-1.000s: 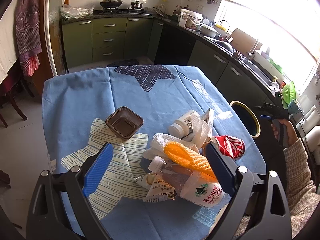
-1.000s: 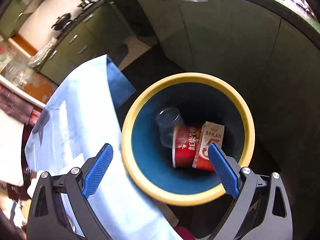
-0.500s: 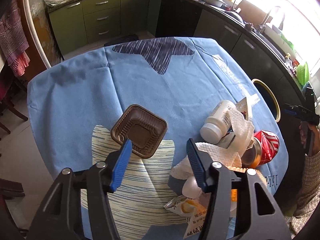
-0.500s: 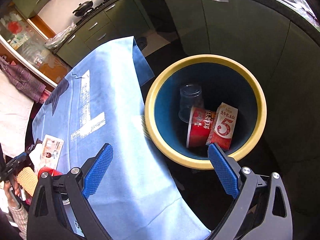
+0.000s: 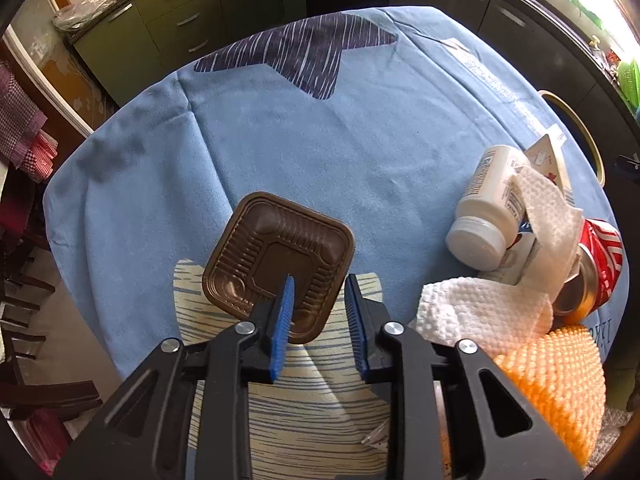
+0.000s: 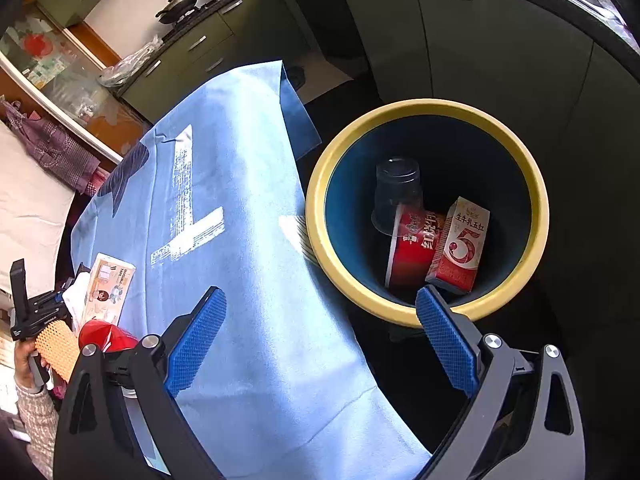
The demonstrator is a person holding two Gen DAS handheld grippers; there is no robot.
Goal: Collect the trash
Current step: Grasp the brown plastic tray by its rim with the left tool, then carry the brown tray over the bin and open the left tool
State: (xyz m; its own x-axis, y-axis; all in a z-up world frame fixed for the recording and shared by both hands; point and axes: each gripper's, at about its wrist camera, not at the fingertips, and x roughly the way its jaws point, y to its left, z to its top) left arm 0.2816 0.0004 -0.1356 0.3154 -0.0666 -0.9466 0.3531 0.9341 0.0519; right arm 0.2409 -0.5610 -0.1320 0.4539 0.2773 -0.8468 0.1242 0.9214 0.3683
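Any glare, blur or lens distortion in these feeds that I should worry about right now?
Left wrist: window glare whites out the top right corner, fisheye bends the blue tablecloth, but the brown tray is sharp. Right wrist: the bin interior is dim yet readable; cabinets beyond it are nearly black.

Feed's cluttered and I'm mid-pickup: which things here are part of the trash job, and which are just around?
Job:
- brown tray, rim between the closing left tongs
- white bottle
- paper towel
- red can
- bin, already holding a cup, red tub and carton
- right tongs, open

Just around:
- tablecloth
- cabinets
- wok
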